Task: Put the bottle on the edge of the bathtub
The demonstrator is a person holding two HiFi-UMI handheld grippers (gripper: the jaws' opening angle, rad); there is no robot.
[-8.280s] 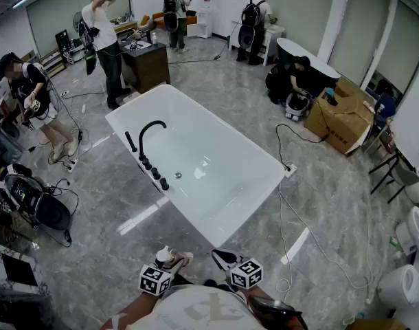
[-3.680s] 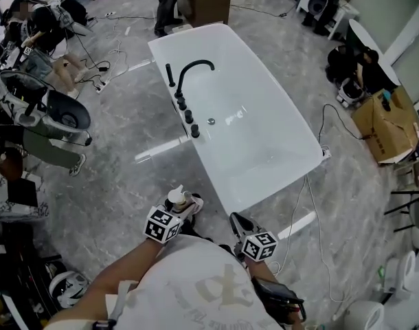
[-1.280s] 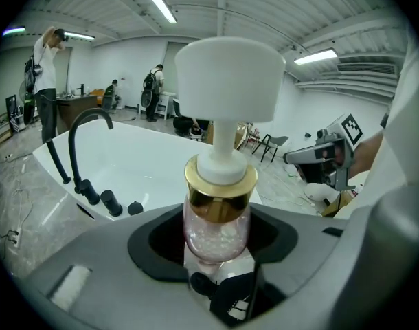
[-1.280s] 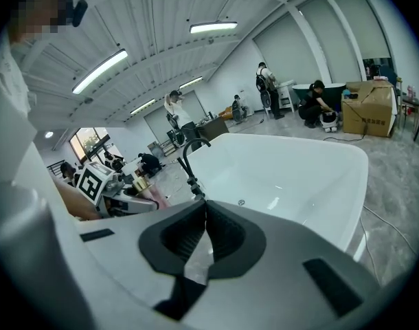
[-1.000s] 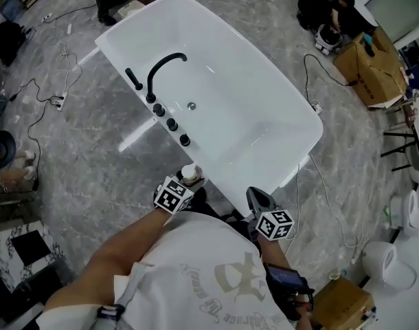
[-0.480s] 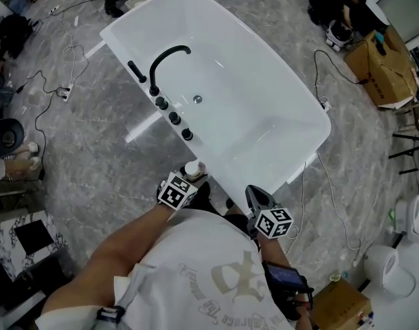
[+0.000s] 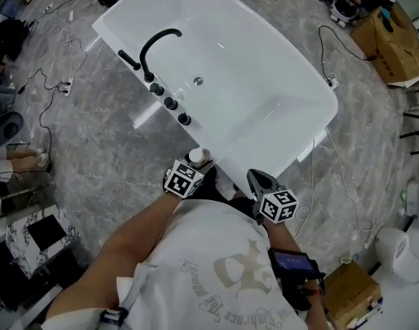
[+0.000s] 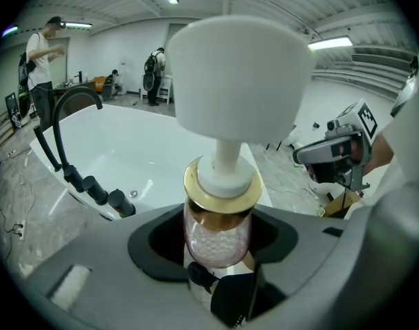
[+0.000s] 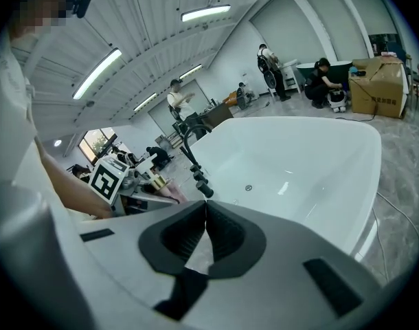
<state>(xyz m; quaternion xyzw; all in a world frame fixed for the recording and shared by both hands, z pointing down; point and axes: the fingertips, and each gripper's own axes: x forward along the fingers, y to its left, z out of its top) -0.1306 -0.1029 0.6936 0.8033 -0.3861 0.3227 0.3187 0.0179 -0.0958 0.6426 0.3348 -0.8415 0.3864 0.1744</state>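
Whereas the head view showed only a white cap above the left gripper's (image 7: 198, 163) marker cube, the left gripper view showed the whole clear glass pump bottle with gold collar and white pump head (image 8: 223, 184), pale beads inside, clamped upright between widely spread jaws. It was held in the air just beside the near rim of the white bathtub (image 7: 264, 81), below the black arched faucet (image 7: 158, 43). The right gripper's (image 9: 206, 218) own view alone showed its jaws pressed together on nothing. Eight seconds earlier the bathtub lay well apart from both grippers; the bottle was already held.
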